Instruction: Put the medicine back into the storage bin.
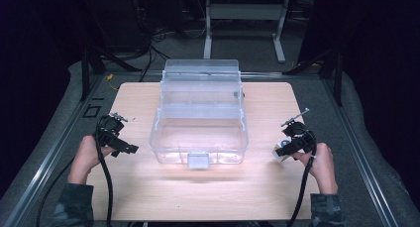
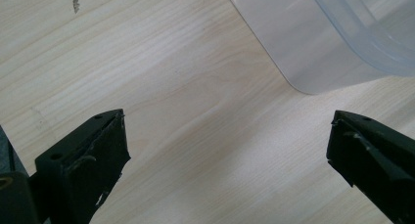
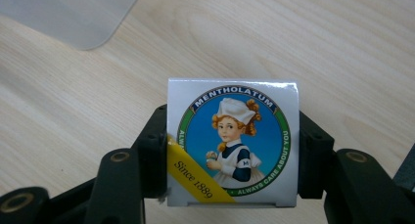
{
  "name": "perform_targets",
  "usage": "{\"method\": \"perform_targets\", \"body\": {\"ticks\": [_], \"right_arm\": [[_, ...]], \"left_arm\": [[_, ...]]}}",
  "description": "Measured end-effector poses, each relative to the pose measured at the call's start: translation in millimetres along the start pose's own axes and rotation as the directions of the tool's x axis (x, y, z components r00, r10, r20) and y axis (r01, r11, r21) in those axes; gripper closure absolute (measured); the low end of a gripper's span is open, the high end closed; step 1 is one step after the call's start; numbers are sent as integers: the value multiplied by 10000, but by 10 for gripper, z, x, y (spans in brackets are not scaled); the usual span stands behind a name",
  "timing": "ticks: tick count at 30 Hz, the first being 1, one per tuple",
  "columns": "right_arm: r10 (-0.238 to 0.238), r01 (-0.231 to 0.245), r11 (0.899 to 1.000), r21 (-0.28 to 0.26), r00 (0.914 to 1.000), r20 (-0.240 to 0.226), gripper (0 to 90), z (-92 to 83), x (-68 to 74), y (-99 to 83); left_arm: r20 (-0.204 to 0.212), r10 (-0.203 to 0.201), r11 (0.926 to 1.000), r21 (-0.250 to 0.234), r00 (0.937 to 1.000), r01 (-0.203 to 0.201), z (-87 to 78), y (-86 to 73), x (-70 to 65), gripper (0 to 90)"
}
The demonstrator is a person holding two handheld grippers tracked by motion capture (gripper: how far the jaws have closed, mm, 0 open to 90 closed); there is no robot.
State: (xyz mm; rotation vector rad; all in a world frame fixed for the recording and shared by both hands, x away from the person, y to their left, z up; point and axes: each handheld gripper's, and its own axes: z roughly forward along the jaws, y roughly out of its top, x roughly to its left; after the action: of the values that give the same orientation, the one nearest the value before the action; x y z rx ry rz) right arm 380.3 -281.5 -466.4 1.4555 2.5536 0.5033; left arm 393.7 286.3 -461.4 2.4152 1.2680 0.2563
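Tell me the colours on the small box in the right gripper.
White box with a blue round picture, green ring and yellow band; clearest in the right gripper view.

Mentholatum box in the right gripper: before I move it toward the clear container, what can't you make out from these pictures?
- Mentholatum box: right gripper view shows its printed face alone; the jaws cover both sides. In the high view it is too small to read.
- Clear container: its contents and inner dividers are uncertain; glare and transparent walls blur them in the high view, and picture edges cut it off in both gripper views.
- Left gripper: open over bare table; its height cannot be judged.
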Motion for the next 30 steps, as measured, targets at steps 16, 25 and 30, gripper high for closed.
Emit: {"method": "perform_targets", "body": {"ticks": [16, 25, 30], "right_arm": [[-859, 847, 9956, -392, 9958, -325, 452, -148, 270, 223], [-1220, 1197, 9916, -487, 9915, -458, 452, -228, 334, 332], [-1305, 1283, 9905, -492, 9904, -445, 452, -287, 350, 384]], "left_arm": [[76, 163, 9999, 43, 9998, -164, -6, -4, -15, 30], [83, 94, 9999, 49, 9999, -95, 0, -8, -9, 30], [65, 97, 10000, 20, 9999, -97, -2, -12, -5, 30]]}}
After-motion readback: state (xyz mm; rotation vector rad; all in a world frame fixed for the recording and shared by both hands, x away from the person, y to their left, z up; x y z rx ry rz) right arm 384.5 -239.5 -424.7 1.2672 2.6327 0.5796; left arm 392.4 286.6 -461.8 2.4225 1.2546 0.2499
